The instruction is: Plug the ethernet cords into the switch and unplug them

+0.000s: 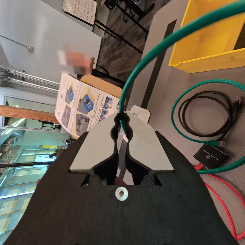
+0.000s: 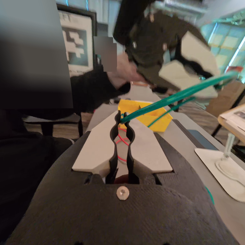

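1. Two grippers are pinching one green ethernet cord between them, so the cord is arcing through the air above the grey table instead of lying flat.
2. Left gripper is clamping the cord at its very fingertips, jaws narrowed to the cord's thickness.
3. Right gripper is gripping the same cord at its tips too, jaws nearly closed, with a red cord showing on the table through the gap behind.
4. Switch, a small black box, is sitting near the table's edge, with a green plug and its clear tip lying just beside it, apparently not seated.
5. Coiled black cable is resting inside the green loop, and a yellow bin is standing farther along the table.
6. Handling judgement: the cord looks light, springy and smooth-jacketed, so it is likely to slide or twist in a tip grip; taking hold on the moulded boot right behind the plug should give better control for insertion, while keeping off the fragile latch tab.
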The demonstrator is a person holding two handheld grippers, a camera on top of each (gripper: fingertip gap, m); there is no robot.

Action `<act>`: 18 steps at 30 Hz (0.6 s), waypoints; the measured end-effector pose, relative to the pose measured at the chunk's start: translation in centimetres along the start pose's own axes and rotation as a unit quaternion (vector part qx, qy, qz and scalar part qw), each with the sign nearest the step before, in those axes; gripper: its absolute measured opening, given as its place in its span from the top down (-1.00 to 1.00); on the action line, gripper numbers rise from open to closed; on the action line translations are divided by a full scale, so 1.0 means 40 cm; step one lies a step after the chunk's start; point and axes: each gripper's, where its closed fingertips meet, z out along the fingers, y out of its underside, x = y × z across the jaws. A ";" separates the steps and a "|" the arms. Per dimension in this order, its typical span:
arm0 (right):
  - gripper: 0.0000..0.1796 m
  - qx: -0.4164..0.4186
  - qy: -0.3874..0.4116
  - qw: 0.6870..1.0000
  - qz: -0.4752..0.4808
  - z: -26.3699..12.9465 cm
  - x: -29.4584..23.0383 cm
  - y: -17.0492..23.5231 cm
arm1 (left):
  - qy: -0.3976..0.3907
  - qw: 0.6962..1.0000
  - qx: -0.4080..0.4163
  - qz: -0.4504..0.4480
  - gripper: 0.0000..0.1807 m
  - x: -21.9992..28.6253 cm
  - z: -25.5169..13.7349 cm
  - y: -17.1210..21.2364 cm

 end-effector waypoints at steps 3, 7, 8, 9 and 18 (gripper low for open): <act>0.98 0.061 -0.014 0.998 0.012 -0.029 -0.013 -0.071 | 0.044 0.999 0.001 0.014 0.92 0.071 0.042 0.006; 0.97 0.083 0.002 0.996 0.013 -0.057 -0.001 -0.105 | 0.104 0.994 0.009 0.035 0.91 0.189 0.082 0.006; 0.97 0.082 0.004 0.997 0.013 -0.061 0.002 -0.105 | 0.118 0.992 0.015 0.031 0.91 0.218 0.089 0.003; 0.97 0.078 0.008 0.997 0.012 -0.063 0.007 -0.101 | 0.141 0.990 0.024 0.008 0.91 0.246 0.092 -0.004; 0.98 0.050 0.013 0.998 0.038 -0.050 0.033 -0.041 | 0.220 0.966 0.074 -0.114 0.90 0.368 0.110 0.002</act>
